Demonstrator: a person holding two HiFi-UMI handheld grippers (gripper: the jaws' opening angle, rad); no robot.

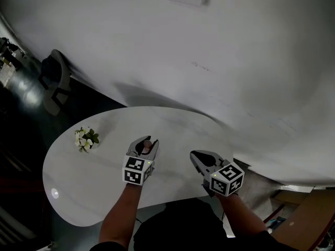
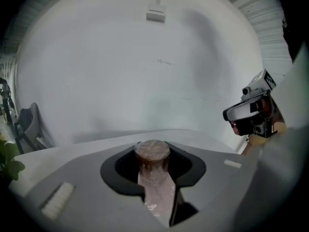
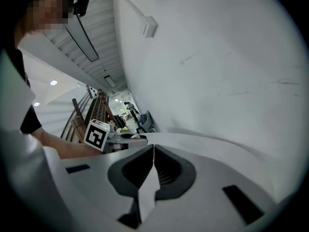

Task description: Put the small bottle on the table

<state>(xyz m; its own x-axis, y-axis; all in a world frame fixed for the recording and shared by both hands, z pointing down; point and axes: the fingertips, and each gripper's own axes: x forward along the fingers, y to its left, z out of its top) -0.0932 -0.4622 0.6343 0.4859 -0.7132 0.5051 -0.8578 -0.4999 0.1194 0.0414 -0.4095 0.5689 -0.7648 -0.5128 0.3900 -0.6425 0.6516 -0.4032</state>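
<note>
Brown-capped small clear bottle (image 2: 152, 164) seen clamped in left gripper (image 1: 146, 141) jaws above white oval worktop (image 1: 89, 182); judged not yet set down, release pending. Right gripper (image 1: 196, 156) jaws closed, w/ nothing held.

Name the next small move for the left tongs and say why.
Probably lower the left tongs straight down until the small bottle stands on the white table: the bottle is gripped between the jaws over a bare part of the tabletop, not yet released.
</note>
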